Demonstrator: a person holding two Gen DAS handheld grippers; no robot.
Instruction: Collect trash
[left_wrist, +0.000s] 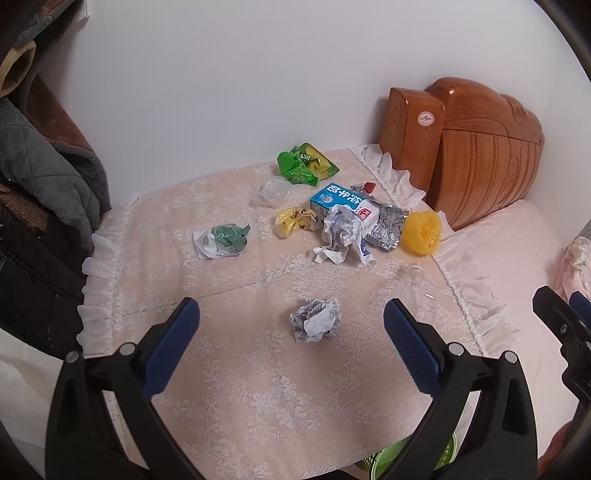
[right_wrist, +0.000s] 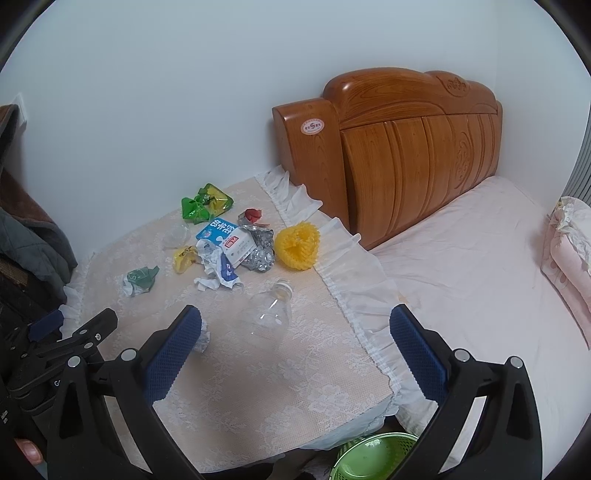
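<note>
A paper ball (left_wrist: 316, 319) lies on the lace cloth (left_wrist: 229, 387) of the worktop, between the spread fingers of the left tongs (left_wrist: 291, 321) and a little ahead of the tips, touching neither. These tongs stand wide open and hold nothing.

A clear bottle (right_wrist: 267, 314) lies on its side between the fingers of the right tongs (right_wrist: 295, 325), cap end toward 12 o'clock, nearer the left finger; the pictures do not show contact. The right tongs are also wide open and empty. In the left view the bottle sits at 3 o'clock of the paper ball, near the cloth's frilled edge.

The rest of the trash lies further off, toward 12 o'clock. A white wrapper (left_wrist: 341, 236) sits crumpled against a blue-and-white carton (left_wrist: 341, 203), with a foil bag (left_wrist: 388, 227) touching the carton at its 4 o'clock and a yellow net (left_wrist: 421, 232) just beside the foil. A yellow wrapper (left_wrist: 295, 221) lies at 9 o'clock of the carton, a clear cup (left_wrist: 273, 190) at 10 o'clock, a green bag (left_wrist: 304, 164) beyond it near the wall. A green-and-white wrapper (left_wrist: 221, 240) lies apart at 10 o'clock of the paper ball.

A green basket (right_wrist: 369, 459) shows below the worktop's near edge, at 6 o'clock. A bed (right_wrist: 480, 277) with a wooden headboard (right_wrist: 406, 158) lies to the right.
</note>
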